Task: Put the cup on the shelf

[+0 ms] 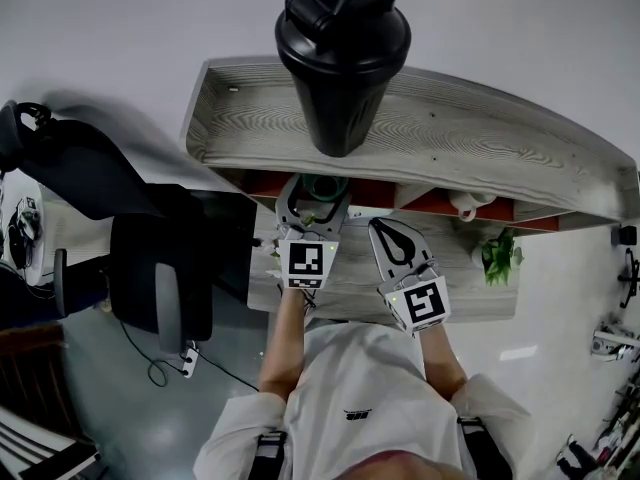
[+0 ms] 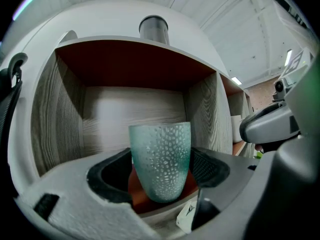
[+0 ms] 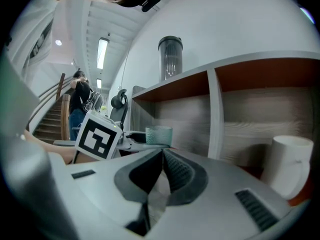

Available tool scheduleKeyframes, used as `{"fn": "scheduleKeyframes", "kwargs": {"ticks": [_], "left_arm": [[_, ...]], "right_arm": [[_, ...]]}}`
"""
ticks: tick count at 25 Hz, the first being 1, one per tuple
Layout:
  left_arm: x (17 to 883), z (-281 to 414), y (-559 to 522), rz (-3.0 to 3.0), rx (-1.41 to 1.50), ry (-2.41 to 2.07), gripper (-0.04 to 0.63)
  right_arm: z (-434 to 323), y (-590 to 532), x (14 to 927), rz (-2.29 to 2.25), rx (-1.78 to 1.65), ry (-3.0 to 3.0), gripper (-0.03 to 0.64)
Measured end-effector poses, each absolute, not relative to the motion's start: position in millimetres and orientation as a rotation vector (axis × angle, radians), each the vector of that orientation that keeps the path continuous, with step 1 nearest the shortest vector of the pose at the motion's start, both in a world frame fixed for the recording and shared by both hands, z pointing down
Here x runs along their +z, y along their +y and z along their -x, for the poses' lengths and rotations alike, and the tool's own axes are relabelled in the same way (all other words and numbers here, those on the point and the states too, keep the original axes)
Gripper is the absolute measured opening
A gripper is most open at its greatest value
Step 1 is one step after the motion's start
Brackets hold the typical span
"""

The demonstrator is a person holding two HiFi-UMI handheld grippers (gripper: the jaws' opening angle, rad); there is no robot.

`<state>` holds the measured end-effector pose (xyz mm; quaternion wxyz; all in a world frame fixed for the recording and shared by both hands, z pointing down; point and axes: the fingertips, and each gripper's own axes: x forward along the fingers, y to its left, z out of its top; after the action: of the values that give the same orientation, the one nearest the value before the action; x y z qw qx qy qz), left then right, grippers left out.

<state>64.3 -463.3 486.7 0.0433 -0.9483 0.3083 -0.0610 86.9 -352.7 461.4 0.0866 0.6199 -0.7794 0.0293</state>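
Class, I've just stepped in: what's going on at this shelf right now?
A person works with two grippers. The left hand-held gripper has its jaws closed on a teal cup, inside a compartment of the shelf. The right hand-held gripper sits beside it, jaws together and empty. A black shaker bottle stands on top.

"What's the dark thing standing highest?"

"A black shaker bottle [image 1: 343, 58], upright, lid on, with a loop handle on top."

"And lower down?"

"A white mug [image 1: 467, 204], with a small green plant [image 1: 499, 256] near it on the right. A black office chair [image 1: 150, 268] sits well off to the left."
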Motion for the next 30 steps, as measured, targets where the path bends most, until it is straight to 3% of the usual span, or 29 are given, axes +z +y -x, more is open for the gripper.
{"fn": "scheduleKeyframes", "kwargs": {"ticks": [30], "left_arm": [[489,-41,-447,2.884,-0.270,1.066,0.394]], "right_arm": [[-92,-330,456,-1.850,0.067,-2.340,0.031]]}}
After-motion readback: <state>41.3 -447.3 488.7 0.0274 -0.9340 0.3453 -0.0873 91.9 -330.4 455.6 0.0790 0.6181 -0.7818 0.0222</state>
